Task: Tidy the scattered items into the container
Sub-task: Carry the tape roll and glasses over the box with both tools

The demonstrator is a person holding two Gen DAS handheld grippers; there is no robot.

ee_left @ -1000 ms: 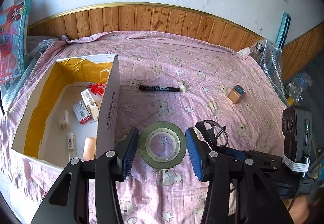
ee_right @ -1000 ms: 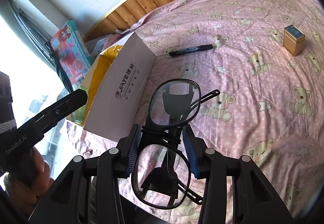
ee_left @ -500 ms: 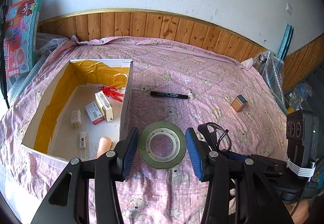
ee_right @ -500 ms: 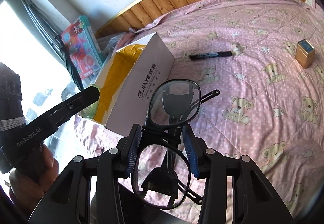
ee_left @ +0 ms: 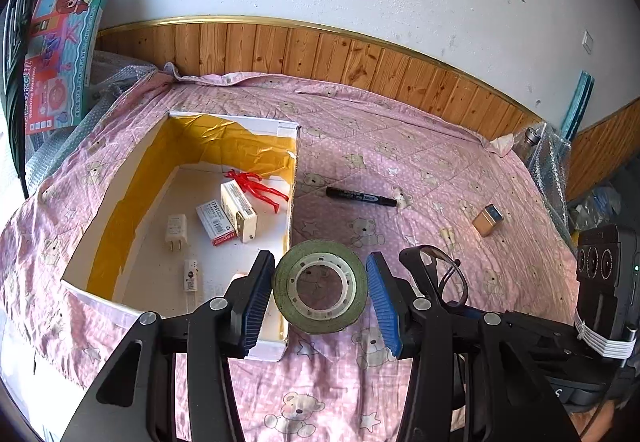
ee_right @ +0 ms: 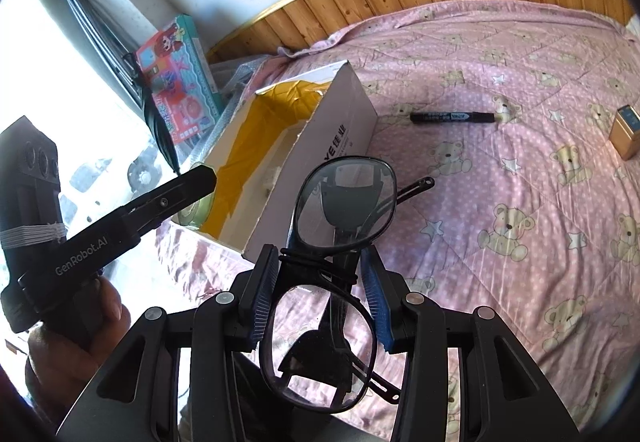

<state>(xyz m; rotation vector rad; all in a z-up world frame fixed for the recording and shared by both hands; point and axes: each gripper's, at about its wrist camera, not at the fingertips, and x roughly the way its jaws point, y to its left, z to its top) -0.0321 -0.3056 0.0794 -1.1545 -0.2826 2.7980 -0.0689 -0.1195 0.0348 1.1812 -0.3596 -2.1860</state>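
Box [ee_left: 294, 202] is standing open-topped on the bed [ee_left: 400, 146], w/ its near right wall rising between the left tool [ee_left: 320, 288] and the floor inside. Plug adapter [ee_left: 176, 230], two small cartons [ee_left: 232, 216] and red figure [ee_left: 260, 186] are taking up the far-right floor; left strip is lying bare. Marker [ee_left: 360, 197] and small tin [ee_left: 487, 220] are sitting well apart on the quilt.

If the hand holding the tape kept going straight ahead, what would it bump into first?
Probably the box's right wall, or just inside it. The left gripper, shut on the tape roll, points along that wall toward the black marker on the bedspread. Depth is hard to judge, so this is a guess.
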